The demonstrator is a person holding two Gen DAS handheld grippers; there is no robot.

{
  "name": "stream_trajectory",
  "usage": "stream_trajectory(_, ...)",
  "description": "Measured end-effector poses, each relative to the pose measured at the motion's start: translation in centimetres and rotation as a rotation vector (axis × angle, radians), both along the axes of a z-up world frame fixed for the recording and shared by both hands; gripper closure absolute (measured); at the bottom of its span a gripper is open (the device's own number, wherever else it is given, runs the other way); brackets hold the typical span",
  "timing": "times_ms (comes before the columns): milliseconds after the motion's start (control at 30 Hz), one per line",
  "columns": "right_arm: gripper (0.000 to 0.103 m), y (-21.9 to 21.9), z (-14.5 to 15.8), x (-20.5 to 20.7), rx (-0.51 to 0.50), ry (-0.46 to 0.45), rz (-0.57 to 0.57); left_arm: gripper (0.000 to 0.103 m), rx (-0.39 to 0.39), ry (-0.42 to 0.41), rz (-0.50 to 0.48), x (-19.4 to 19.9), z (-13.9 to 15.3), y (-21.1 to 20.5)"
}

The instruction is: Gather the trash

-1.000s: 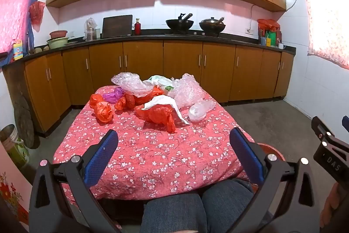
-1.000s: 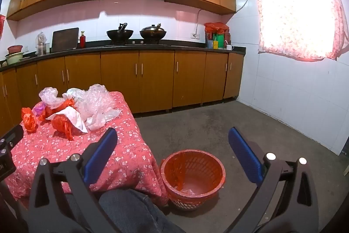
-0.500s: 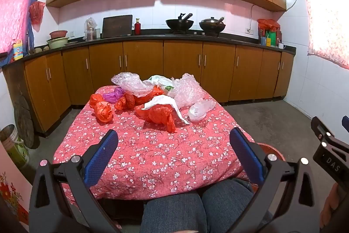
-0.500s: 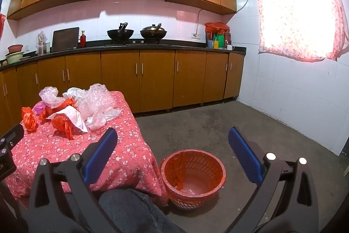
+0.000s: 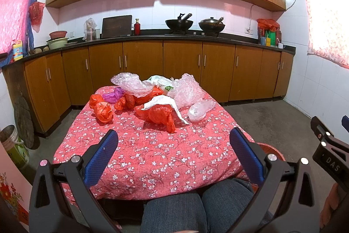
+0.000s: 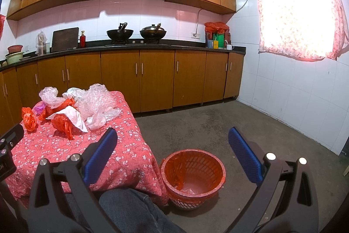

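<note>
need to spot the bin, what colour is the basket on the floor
Orange-red basket, seen best in the right wrist view.

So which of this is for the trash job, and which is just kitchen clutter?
For the job: plastic bags, bubble wrap, both on the table; basket on the floor.

Just lying about: woks, red bottle, basins, mug, bucket.

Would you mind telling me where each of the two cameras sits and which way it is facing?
Left wrist: on the left gripper, facing the table and its plastic bags; open blue fingers, denim knees and the right gripper's edge show.
Right wrist: on the right gripper, turned toward the orange basket on the floor; open fingers and one knee show.
Shared: the table, bags, counter and woks.
</note>
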State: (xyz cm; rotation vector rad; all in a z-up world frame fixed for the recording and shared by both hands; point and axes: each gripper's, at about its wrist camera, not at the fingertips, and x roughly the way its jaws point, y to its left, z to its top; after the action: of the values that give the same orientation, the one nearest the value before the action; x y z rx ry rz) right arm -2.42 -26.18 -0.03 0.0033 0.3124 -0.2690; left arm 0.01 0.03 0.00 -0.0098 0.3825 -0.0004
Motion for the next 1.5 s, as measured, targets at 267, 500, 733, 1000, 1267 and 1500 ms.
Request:
stream_trajectory(267,0.004,-0.03,-0.01,-0.02,0.0,0.0,0.0,0.002,0.001,0.0,0.0,0.0,0.0,0.0)
stream_trajectory(500,0.004,-0.01,0.0,-0.05,0.001,0.0,0.0,0.002,0.001,0.0,0.0,0.0,0.0,-0.01)
stream_trajectory(733,0.004,-0.07,0.01,-0.05,0.001,0.0,0.0,0.002,0.001,0.0,0.0,0.0,0.0,-0.01)
stream_trajectory(1000,0.004,-0.12,-0.01,-0.06,0.002,0.001,0.0,0.002,0.001,0.0,0.0,-0.02,-0.02,-0.07)
stream_trajectory(1267,0.004,-0.13,-0.06,-0.06,0.003,0.001,0.0,0.002,0.002,0.0,0.0,-0.06,-0.11,-0.31)
stream_trajectory(1500,0.004,-0.12,-0.11,-0.01,0.004,0.002,0.0,0.002,0.002,0.0,0.0,-0.09,-0.19,-0.53)
